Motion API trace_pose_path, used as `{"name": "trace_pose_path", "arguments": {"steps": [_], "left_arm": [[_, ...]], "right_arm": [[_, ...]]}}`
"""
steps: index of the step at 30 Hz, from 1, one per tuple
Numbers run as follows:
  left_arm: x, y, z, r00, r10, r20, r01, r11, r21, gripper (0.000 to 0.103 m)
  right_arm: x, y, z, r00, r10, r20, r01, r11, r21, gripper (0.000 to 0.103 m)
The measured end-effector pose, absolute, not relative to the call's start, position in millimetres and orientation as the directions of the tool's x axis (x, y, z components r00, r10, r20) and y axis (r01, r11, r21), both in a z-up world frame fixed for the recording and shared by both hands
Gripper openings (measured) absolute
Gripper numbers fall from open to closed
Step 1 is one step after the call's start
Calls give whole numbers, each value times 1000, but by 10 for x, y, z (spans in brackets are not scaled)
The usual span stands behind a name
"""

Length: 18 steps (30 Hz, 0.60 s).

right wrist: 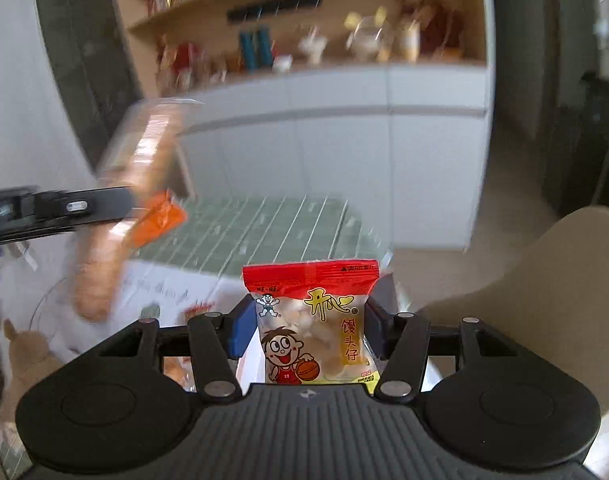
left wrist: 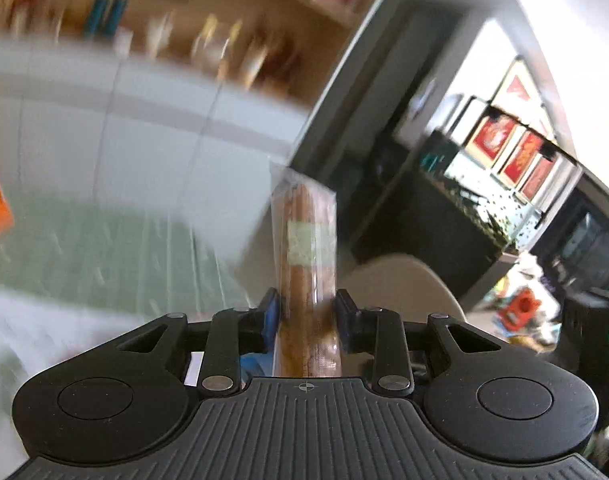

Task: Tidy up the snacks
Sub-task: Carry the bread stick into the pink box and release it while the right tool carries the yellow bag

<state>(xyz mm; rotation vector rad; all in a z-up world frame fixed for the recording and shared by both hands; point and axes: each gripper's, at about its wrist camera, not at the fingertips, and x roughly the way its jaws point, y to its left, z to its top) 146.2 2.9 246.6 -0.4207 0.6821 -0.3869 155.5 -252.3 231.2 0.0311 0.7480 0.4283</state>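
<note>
Snack packets (right wrist: 312,320) gripped, wall shelf (right wrist: 304,60) beyond

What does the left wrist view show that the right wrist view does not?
Only the left wrist view: the left gripper head-on, fingers shut on a long clear-wrapped brown snack stick, plus a side room with red framed pictures.

Only the right wrist view: the right gripper shut on a red-topped cartoon snack packet, and a loose orange packet, blurred.

Both: the wooden shelf of blurred goods above white cabinets, the green gridded table cover, a beige chair. The stick also appears blurred at the right view's left.
</note>
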Motion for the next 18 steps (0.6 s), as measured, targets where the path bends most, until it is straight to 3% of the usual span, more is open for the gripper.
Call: {"name": "trace_pose_path", "arguments": {"steps": [2,10,14,18], "left_arm": [[1677,20,2136,681,-444,-582,136,858,-496,34],[1420,565,1287,656,-213,-724,-134,911,-390,34],[1184,969,1019,653,-73,-753,-284,899,-334,34],[950,1314,815,608,-39,-793,-408,841,-354,34]], "right_arm": [[1769,-2509,2124,613,380,-693,-345,917,199,64],[1710,-2729,1341,525,360,-771,-274,929,247,66],[1489,-2636,1055,448,375,-812,-300,918,259,66],[1401,-2385,824,383,376,-844,-341,907,249,66]]}}
